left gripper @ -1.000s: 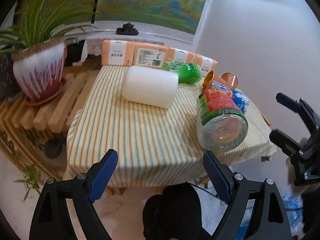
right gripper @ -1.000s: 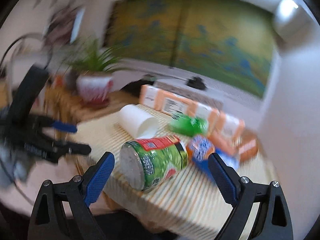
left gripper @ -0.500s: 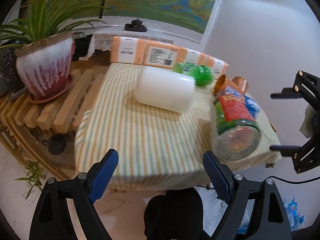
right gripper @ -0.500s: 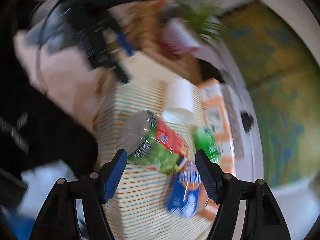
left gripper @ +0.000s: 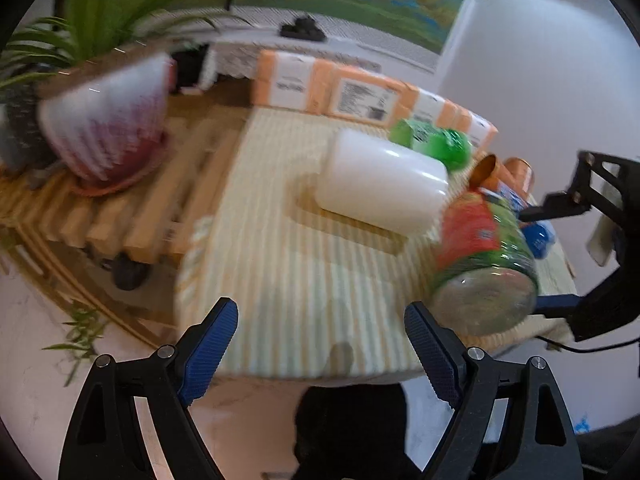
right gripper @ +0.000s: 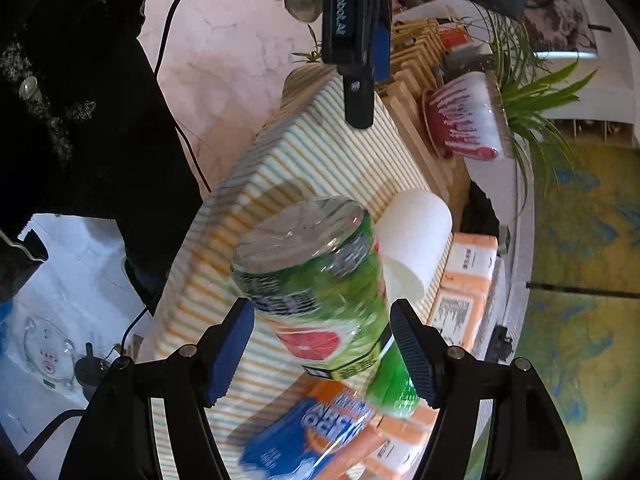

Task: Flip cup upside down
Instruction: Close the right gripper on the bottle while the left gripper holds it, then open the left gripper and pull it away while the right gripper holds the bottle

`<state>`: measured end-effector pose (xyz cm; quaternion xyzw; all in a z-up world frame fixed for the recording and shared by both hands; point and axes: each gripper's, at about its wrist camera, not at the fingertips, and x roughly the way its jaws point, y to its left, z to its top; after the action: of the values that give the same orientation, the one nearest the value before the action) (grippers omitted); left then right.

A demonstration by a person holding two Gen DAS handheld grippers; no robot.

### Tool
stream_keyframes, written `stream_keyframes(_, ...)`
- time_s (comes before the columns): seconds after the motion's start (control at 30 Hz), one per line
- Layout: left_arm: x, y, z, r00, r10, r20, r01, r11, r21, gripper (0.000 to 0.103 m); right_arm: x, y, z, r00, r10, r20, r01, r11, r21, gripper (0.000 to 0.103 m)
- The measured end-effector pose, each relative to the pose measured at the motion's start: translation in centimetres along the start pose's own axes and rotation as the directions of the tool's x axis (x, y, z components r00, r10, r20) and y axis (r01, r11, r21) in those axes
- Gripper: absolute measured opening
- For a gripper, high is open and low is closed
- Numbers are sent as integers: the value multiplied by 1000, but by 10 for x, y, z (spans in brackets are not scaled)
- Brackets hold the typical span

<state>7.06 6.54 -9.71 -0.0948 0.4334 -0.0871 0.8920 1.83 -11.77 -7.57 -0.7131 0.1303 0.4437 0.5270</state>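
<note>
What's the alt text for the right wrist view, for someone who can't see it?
The open right tool straddles a clear cup with a green and red label, lying tilted on a striped tablecloth. A white cup lies behind it, the left tool hangs above, and a potted plant is beyond.

Blurred, hidden and cropped bits

Motion smear softens the pot (left gripper: 106, 132) and the label on the jar (left gripper: 482, 256) in the left view. In the right view the jar hides part of the cup (right gripper: 414, 248) and the green bottle (right gripper: 394, 384), while the blue packet (right gripper: 308, 436) is too smeared to read.
</note>
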Motion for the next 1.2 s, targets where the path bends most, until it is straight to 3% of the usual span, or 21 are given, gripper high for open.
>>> stream_keyframes(0.3, 25, -11, 12, 987, -147, -60, 148, 989, 9, 82, 17, 1, 7, 1000, -19, 16, 21, 992, -125, 78)
stream_keyframes(0.6, 27, -1, 12, 989, -135, -58, 135, 991, 7, 82, 36, -5, 22, 999, 44, -5, -44, 973, -229, 83)
stream_keyframes(0.83, 23, 16, 11, 990, -132, -50, 131, 991, -22, 82, 50, -5, 24, 1000, 30, -6, -31, 966, -257, 84)
stream_keyframes(1.0, 17, 25, 10, 990, -138, -38, 137, 990, -38, 82, 44, -9, 29, 1000, 10, 15, -7, 982, -187, 83)
stream_keyframes(1.2, 6, 27, 3, 989, -147, -28, 146, 989, -34, 82, 26, -24, 31, 999, -8, 47, 6, 999, 41, 83)
